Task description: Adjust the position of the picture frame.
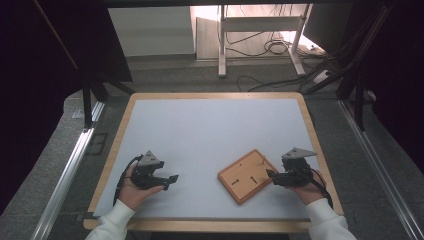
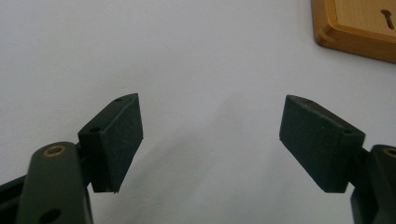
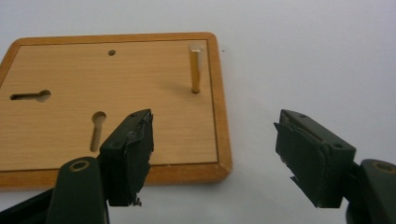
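Jaws of the right gripper [image 3: 212, 149] stand apart with nothing between them, just short of the wooden board [image 3: 112, 102] lying flat on the desk [image 1: 200, 130]. A peg [image 3: 195, 69] stands upright beyond. The left gripper [image 2: 210, 140] is open too, well apart.

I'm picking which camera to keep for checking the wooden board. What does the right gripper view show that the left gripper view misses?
The right gripper view alone shows the upright wooden peg, a small round hole and two keyhole slots, with the right gripper open. The left gripper view alone shows the left gripper, open over bare table. Both show the wooden board, the left one just a corner.
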`<action>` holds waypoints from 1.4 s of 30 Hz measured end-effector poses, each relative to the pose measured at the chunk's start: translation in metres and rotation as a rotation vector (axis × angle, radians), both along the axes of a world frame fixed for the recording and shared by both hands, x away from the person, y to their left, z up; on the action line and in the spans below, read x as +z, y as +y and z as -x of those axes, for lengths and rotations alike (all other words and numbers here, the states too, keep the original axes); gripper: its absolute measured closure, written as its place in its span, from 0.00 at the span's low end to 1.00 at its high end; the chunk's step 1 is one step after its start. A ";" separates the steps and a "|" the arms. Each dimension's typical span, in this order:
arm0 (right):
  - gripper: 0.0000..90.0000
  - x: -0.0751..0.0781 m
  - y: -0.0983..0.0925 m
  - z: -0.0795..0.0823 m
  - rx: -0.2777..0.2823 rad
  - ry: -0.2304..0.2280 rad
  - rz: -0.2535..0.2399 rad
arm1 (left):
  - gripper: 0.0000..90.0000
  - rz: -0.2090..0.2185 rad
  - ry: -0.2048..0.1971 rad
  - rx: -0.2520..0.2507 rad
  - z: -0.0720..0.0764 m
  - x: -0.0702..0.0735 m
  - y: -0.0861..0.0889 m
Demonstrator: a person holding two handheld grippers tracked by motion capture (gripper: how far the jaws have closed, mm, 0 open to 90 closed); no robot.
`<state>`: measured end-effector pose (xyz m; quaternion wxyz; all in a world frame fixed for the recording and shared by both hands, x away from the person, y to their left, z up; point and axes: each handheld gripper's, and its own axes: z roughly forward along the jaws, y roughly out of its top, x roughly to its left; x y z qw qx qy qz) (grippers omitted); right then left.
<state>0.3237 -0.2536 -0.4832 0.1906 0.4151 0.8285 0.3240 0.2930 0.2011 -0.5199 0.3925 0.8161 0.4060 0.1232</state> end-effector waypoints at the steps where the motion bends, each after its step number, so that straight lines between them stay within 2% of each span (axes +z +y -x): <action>1: 0.32 0.000 0.003 -0.002 0.005 0.000 0.000 | 0.24 0.002 0.002 0.001 0.000 0.000 0.000; 5: 0.35 -0.005 0.017 -0.011 0.024 0.008 0.004 | 0.23 -0.001 0.001 0.004 0.001 0.000 -0.001; 10: 0.43 -0.008 0.022 -0.018 0.005 0.001 0.012 | 0.23 -0.006 0.007 0.010 -0.001 -0.002 -0.001; 11: 0.50 -0.010 0.023 -0.021 -0.002 -0.004 0.007 | 0.23 -0.008 0.008 0.009 -0.001 -0.002 -0.001; 12: 0.50 -0.010 0.023 -0.021 -0.002 -0.004 0.007 | 0.23 -0.008 0.010 0.009 -0.001 -0.002 -0.001; 17: 0.71 -0.013 0.030 -0.028 -0.009 -0.006 -0.015 | 0.23 -0.010 0.008 0.009 0.000 -0.002 -0.002; 20: 0.83 -0.018 0.033 -0.032 -0.021 -0.007 -0.005 | 0.23 -0.013 0.011 0.010 -0.001 -0.003 -0.001; 21: 0.92 -0.020 0.035 -0.034 -0.032 -0.009 -0.029 | 0.23 -0.013 0.011 0.010 -0.001 -0.003 -0.001; 26: 0.93 -0.020 0.037 -0.034 -0.033 -0.024 -0.024 | 0.23 -0.021 0.013 0.007 -0.002 -0.004 -0.001; 30: 0.93 -0.021 0.035 -0.036 -0.028 -0.023 -0.063 | 0.23 -0.019 0.013 0.008 -0.001 -0.004 -0.002; 35: 0.93 -0.022 0.035 -0.040 0.005 -0.023 -0.114 | 0.23 -0.017 0.016 0.013 -0.003 -0.005 -0.001; 39: 0.93 -0.020 0.039 -0.040 0.035 -0.034 -0.135 | 0.23 -0.018 0.018 0.010 -0.004 -0.005 0.000; 42: 0.93 -0.019 0.039 -0.040 0.042 -0.035 -0.184 | 0.23 -0.013 0.014 0.011 -0.003 -0.004 0.000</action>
